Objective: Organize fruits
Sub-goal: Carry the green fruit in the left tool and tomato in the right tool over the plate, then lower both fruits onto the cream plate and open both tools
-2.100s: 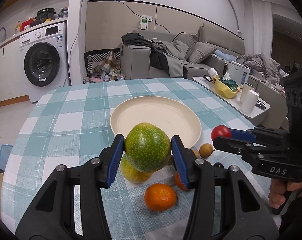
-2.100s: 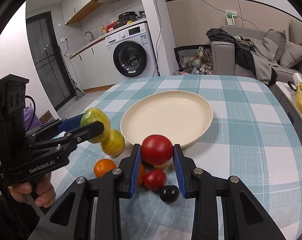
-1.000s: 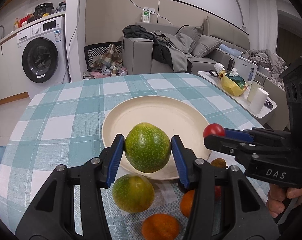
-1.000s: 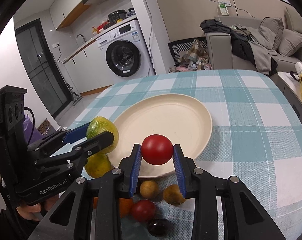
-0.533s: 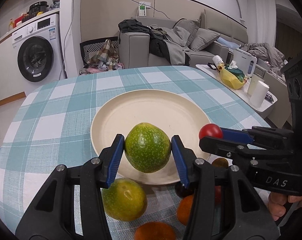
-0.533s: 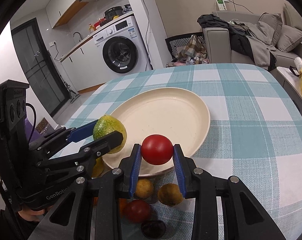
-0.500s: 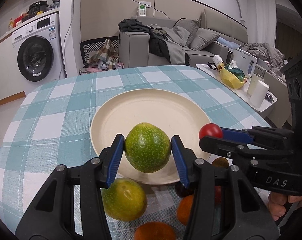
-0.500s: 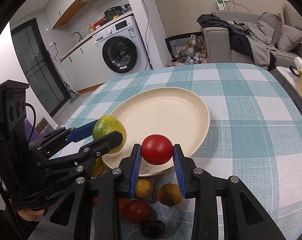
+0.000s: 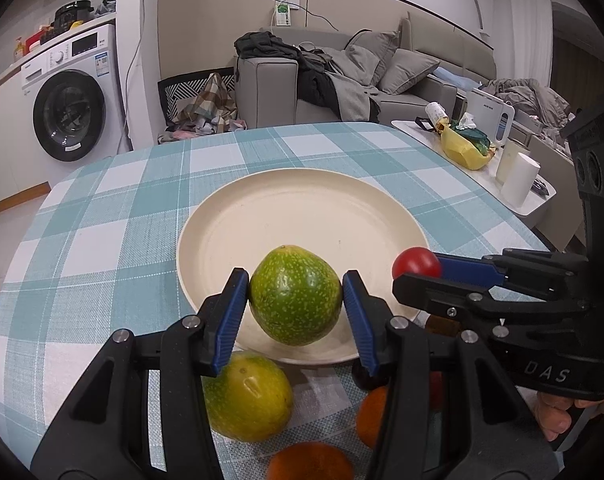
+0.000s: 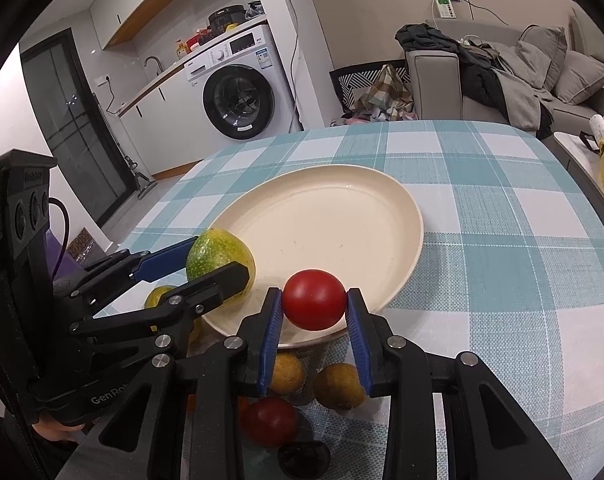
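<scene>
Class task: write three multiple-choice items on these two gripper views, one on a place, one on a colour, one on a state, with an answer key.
1. Where is the green fruit?
A. on the sofa
B. in the left gripper, over the plate's near rim
C. on the floor

2. What colour is the fruit in the right gripper?
A. red
B. blue
C. white

3. The plate is:
A. full
B. overturned
C. empty

Answers: 1 B, pads press both its sides; 2 A, the round fruit is red; 3 C, only bare cream surface shows.
</scene>
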`<state>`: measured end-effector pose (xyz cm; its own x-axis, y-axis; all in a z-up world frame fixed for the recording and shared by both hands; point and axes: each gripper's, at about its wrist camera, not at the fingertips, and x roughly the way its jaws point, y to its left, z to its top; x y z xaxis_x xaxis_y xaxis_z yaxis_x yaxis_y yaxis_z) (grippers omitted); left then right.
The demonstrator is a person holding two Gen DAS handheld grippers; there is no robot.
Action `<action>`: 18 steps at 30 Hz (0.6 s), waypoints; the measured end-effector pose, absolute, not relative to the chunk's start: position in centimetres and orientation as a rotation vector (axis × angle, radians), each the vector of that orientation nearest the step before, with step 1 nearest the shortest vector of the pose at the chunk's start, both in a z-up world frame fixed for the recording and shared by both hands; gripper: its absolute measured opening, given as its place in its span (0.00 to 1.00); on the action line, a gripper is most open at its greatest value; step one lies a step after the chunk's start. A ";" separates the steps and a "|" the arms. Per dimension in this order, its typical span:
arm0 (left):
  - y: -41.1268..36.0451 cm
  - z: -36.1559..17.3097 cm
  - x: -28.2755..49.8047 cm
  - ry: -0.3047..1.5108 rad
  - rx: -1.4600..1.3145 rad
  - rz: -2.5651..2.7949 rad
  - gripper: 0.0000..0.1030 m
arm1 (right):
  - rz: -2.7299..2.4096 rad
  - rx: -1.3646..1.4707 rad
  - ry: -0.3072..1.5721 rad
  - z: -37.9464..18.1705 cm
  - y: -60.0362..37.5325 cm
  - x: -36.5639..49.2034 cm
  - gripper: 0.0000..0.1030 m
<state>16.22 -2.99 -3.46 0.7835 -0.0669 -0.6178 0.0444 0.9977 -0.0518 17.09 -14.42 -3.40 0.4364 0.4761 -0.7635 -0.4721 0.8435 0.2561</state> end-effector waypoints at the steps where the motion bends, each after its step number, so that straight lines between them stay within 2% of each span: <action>1: -3.0 -3.5 16.2 0.669 -0.034 -0.059 0.45 | 0.589 0.002 0.950 -3.4 -14.4 17.1 0.32; 9: -2.5 -3.8 16.0 0.674 -0.063 -0.064 0.45 | 0.584 0.005 0.945 -3.4 -14.5 17.1 0.32; 13: -2.2 -3.2 15.5 0.653 -0.061 -0.059 0.47 | 0.583 -0.006 0.936 -3.3 -14.5 16.9 0.42; 18: -1.5 -2.6 14.8 0.637 -0.072 -0.037 0.68 | 0.573 -0.014 0.918 -2.8 -14.8 16.6 0.56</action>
<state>14.79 -1.52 -2.64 0.8034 -0.0571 -0.5927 0.0127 0.9968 -0.0788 16.64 -14.77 -2.83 0.4697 0.4615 -0.7525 -0.4735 0.8512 0.2264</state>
